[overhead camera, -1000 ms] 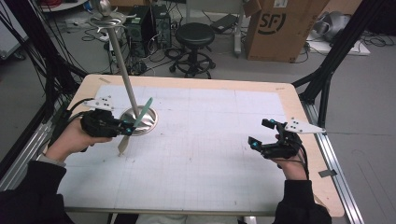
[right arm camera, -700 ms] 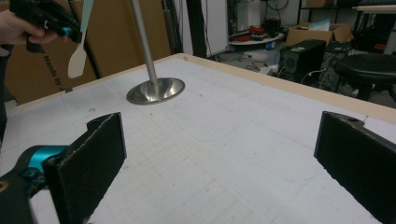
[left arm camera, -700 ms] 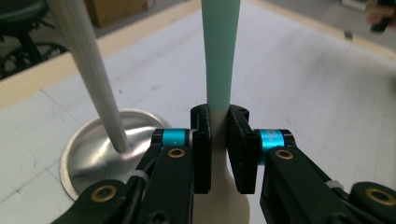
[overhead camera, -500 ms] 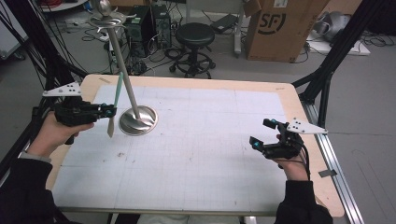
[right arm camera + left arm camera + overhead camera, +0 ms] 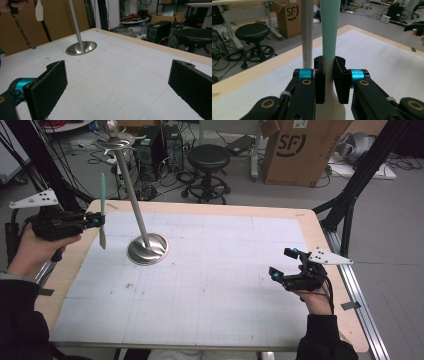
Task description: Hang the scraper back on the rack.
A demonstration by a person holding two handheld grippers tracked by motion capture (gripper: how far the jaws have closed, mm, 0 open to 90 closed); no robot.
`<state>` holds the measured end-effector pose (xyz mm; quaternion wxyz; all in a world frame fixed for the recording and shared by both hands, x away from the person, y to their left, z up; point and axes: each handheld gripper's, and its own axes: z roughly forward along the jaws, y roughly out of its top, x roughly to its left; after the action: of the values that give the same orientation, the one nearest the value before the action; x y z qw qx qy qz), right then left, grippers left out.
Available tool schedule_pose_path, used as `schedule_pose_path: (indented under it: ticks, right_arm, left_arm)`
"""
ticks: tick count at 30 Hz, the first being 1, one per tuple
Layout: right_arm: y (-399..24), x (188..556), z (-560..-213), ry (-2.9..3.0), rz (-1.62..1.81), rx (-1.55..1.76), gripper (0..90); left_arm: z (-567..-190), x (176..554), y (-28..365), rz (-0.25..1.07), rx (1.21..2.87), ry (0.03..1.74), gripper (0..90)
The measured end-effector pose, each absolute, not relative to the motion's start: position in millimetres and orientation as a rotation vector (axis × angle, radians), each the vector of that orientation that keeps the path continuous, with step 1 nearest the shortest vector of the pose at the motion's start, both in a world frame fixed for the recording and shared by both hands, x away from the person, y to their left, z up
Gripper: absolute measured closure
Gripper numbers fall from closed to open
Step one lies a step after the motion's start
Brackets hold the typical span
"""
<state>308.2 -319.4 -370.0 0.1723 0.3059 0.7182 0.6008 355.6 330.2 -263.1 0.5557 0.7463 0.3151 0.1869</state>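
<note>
From the high view, my left hand-held gripper (image 5: 95, 221) grips a green-and-white spatula (image 5: 102, 210) upright, above the worktop (image 5: 210, 290) beside the metal stand (image 5: 145, 247). Left gripper view: jaws clamped on its handle (image 5: 329, 37). Right gripper view: jaws wide, empty. Next, I judge, hang it on the stand's top.

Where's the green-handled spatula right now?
High view, far left: spatula upright in the left tongs, lifted over the table edge, left of the metal stand.
</note>
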Motion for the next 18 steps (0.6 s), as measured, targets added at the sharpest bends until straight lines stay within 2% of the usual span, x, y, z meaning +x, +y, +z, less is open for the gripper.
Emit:
schedule_pose_path:
  ticks: [10,18]
  right_arm:
    - [-321,307,-368,2.032,1.716,0.859,1.0]
    - [-324,305,-367,2.021,1.718,0.86,1.0]
  left_arm:
    - [-240,358,340,0.461,1.723,0.757,80.6]
    - [-237,360,345,0.473,1.678,0.778,80.5]
